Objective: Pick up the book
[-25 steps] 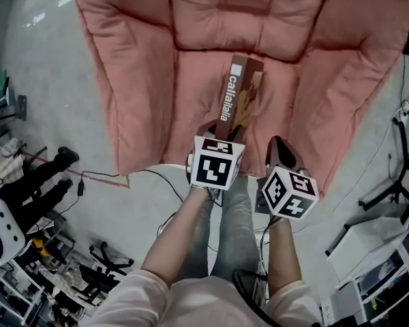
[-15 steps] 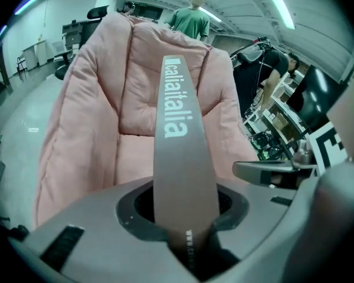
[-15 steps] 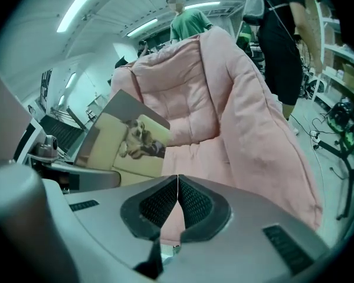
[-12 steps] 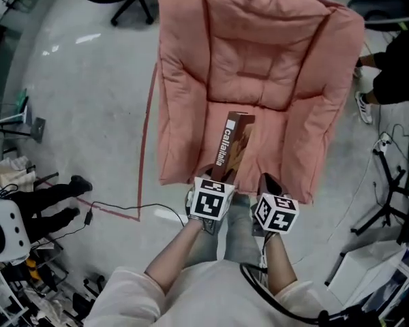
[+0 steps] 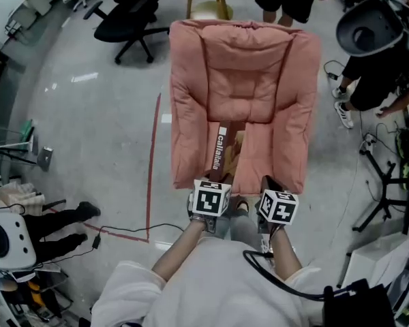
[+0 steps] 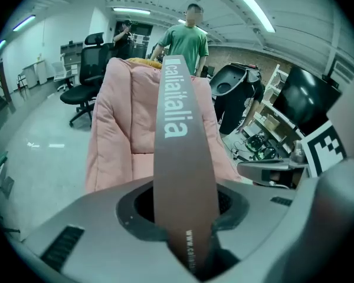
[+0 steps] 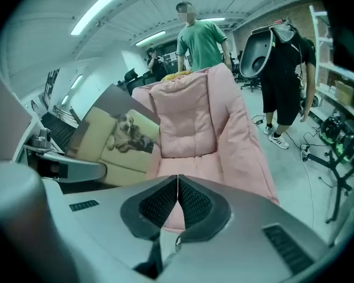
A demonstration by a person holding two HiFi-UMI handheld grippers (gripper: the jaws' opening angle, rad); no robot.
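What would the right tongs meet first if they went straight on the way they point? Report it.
Probably the seat of the pink padded armchair: the shut, empty right tongs aim straight at it, though depth is unclear.

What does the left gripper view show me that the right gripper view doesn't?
Only the left gripper view: the book's brown spine with white lettering, clamped between the jaws of the left hand-held gripper, and a black office chair at far left. Only the right gripper view: the book's cover with a dog picture, the right hand-held gripper with jaws together and nothing between them, and a person in black. Both: the pink armchair and a person in a green shirt.
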